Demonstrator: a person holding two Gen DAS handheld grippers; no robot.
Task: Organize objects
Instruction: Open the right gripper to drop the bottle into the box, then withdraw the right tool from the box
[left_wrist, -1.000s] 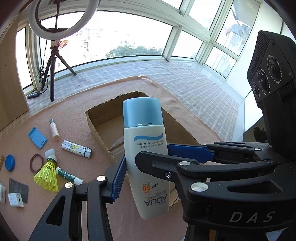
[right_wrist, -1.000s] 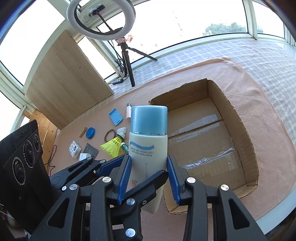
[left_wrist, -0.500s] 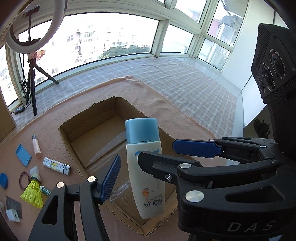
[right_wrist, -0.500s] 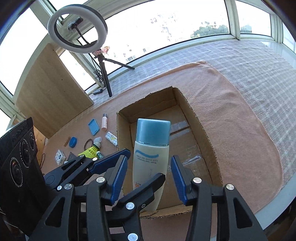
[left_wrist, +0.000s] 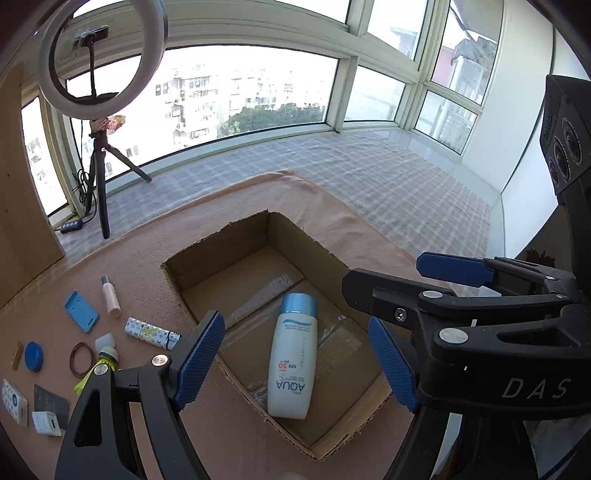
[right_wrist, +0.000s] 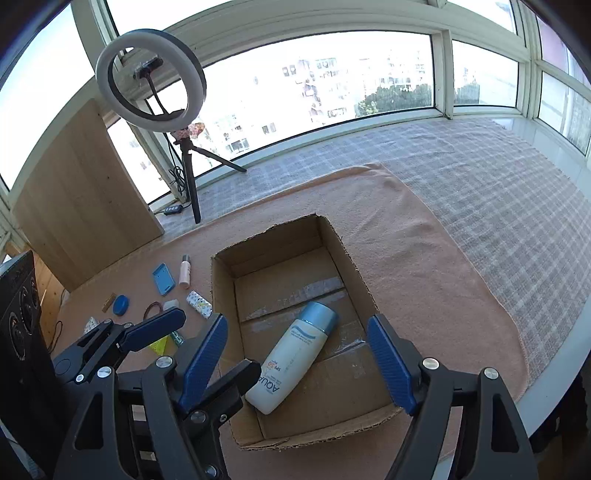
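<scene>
Now sunscreen bottle (left_wrist: 291, 354) flat inside cardboard box (left_wrist: 221, 243)

Peach cloth (left_wrist: 236, 206) under cardboard box (left_wrist: 317, 258)

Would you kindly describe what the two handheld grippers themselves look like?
Both the left gripper and the right gripper have black angular plastic frames with silver screws and bolts. Their fingers carry blue pads with a fine dotted texture. One frame bears white "DAS" lettering, and a black multi-lens camera block sits on each. No cables or sleeves are visible.
</scene>
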